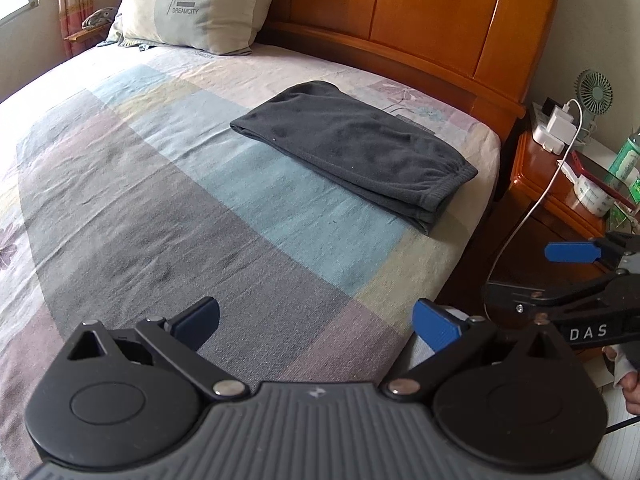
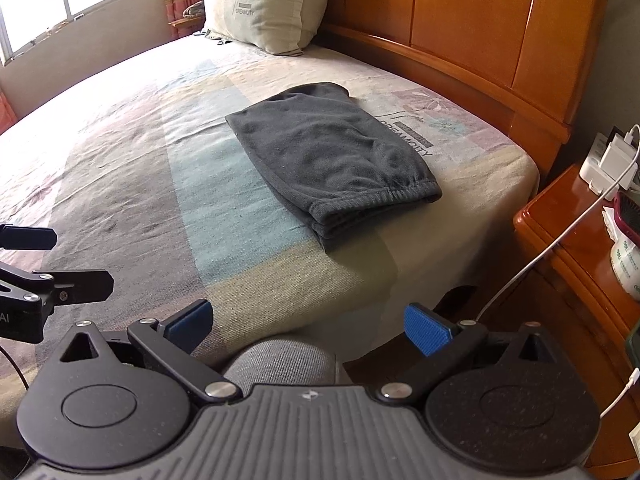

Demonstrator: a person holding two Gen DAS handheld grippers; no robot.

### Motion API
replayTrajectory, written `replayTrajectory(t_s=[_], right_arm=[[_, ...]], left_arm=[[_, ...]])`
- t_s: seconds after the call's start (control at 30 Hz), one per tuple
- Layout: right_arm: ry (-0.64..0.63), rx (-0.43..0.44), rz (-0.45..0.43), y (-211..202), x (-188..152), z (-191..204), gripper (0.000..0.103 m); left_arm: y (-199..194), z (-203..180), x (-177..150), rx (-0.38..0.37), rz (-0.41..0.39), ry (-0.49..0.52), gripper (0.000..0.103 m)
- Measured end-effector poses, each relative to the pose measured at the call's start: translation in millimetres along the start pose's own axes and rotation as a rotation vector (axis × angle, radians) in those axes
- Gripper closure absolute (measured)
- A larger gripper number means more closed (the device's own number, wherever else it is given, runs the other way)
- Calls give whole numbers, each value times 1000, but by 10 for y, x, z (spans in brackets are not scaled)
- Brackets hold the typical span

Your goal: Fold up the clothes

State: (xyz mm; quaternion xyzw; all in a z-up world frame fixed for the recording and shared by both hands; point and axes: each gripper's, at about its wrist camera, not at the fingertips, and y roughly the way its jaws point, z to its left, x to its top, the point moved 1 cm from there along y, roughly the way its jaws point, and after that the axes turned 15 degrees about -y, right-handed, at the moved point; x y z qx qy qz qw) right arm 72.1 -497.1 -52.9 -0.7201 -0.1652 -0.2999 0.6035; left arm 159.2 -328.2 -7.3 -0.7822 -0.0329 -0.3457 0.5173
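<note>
A dark grey garment (image 1: pixel 352 148) (image 2: pixel 332 156) lies folded into a flat rectangle on the bed, near the headboard side, its elastic waistband toward the bed's near corner. My left gripper (image 1: pixel 316 326) is open above the bedsheet, well short of the garment, with nothing between its blue pads. My right gripper (image 2: pixel 308 328) is open too, held off the bed's edge over a grey-clad knee (image 2: pixel 280 360). Each gripper shows at the edge of the other's view, the right gripper (image 1: pixel 572 272) also apart from the cloth.
The bed (image 1: pixel 160 200) has a pastel checked sheet. A pillow (image 1: pixel 196 4) leans against the wooden headboard (image 1: pixel 420 12). A wooden nightstand (image 2: pixel 580 260) on the right holds chargers, a white cable (image 2: pixel 540 256), a small fan (image 1: pixel 594 92) and bottles. A window (image 2: pixel 60 0) is at the far left.
</note>
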Motion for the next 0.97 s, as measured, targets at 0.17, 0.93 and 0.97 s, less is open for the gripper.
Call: replayTrajectory(t_s=[0.17, 0.93, 0.97], right_arm=[[2, 0, -2, 1, 0, -7, 0], [-5, -2, 3, 24, 7, -1, 0], [-6, -3, 4, 27, 7, 0, 0]], left_arm=[[7, -2, 5, 3, 0, 1, 1], [17, 16, 25, 26, -2, -4, 1], [15, 15, 26, 26, -3, -4, 1]])
